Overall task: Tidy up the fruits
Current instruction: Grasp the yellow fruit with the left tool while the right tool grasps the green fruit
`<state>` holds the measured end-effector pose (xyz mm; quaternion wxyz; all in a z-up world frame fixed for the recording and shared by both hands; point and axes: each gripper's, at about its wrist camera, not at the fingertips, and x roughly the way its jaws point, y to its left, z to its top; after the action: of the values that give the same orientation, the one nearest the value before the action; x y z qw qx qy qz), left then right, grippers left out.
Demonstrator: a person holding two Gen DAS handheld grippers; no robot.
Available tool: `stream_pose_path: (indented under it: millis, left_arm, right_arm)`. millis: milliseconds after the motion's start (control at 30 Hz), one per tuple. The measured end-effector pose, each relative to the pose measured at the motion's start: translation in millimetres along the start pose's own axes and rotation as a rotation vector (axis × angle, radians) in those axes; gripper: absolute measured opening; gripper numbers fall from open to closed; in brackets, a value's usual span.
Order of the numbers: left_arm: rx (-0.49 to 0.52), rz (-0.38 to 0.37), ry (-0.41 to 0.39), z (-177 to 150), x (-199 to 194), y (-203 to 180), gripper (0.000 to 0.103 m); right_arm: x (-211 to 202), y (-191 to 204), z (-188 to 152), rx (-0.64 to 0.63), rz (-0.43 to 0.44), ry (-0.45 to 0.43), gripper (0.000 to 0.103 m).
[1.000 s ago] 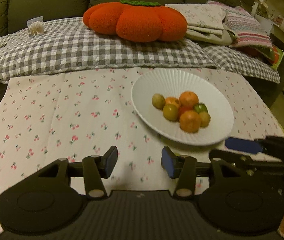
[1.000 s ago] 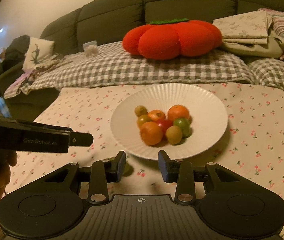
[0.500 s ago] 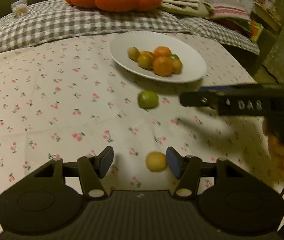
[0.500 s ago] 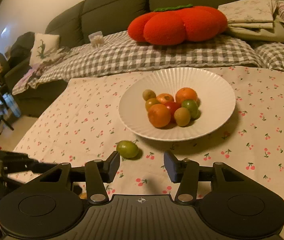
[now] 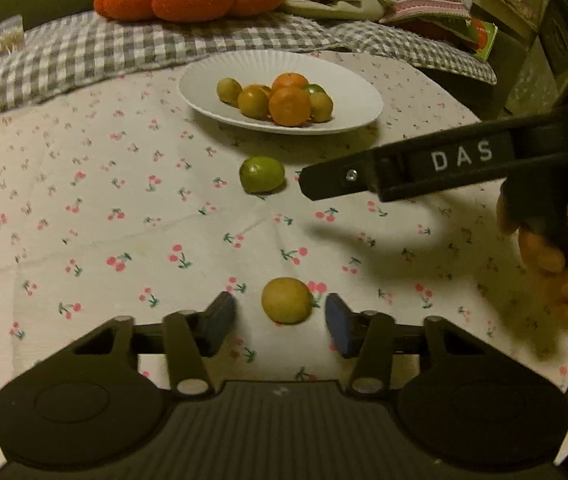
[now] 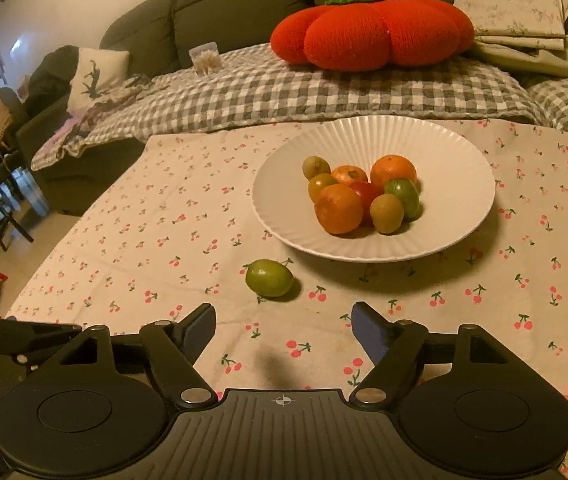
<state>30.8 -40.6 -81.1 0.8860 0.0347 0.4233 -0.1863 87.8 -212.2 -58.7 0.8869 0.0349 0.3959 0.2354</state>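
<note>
My left gripper (image 5: 280, 318) points down at the cherry-print tablecloth (image 5: 124, 216), and a small yellow fruit (image 5: 287, 300) lies on the cloth between its two blue-padded fingers. The jaws are closing, but there is a gap on each side of the fruit, so neither pad presses on it and nothing is grasped.

My right gripper (image 6: 284, 330) hangs over the near part of the cloth with its jaws opening and nothing between them. A green fruit (image 6: 269, 278) lies on the cloth just ahead of it, a little toward its left finger, and near the front rim of the white ribbed plate (image 6: 463, 152) without touching it. In the left wrist view the same green fruit (image 5: 262, 174) sits between the plate (image 5: 359, 96) and the yellow fruit, with the tip of my right gripper reaching in from the side just beside it; my right hand (image 5: 551, 256) wraps the handle at the edge of that view.

The plate holds a pile of small fruit (image 6: 359, 196): orange ones, yellowish-green ones, a green one and a red one in the middle, all touching.

Behind the table a checked blanket (image 6: 323, 92) covers a dark sofa (image 6: 224, 4), with an orange pumpkin-shaped cushion (image 6: 371, 34) on top and folded cloths (image 6: 523, 28) beside it.
</note>
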Motion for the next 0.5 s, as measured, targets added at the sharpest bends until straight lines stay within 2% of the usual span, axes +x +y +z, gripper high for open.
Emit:
stream_pose_path:
  millis: [33, 100, 200, 500]
  left_arm:
    - [0.008, 0.003, -0.004, 0, 0, 1, 0.033]
    - [-0.012, -0.011, -0.007, 1, -1, 6, 0.025]
    - [-0.048, -0.020, -0.007, 2, -3, 12, 0.025]
    - [-0.107, 0.067, 0.005, 1, -9, 34, 0.025]
  right_arm:
    - [1, 0, 0, 0.000, -0.001, -0.001, 0.076]
    - [3, 0, 0, -0.002, -0.002, 0.000, 0.076]
    - [7, 2, 0, -0.006, -0.007, 0.001, 0.076]
    - [27, 17, 4, -0.047, -0.025, 0.001, 0.075]
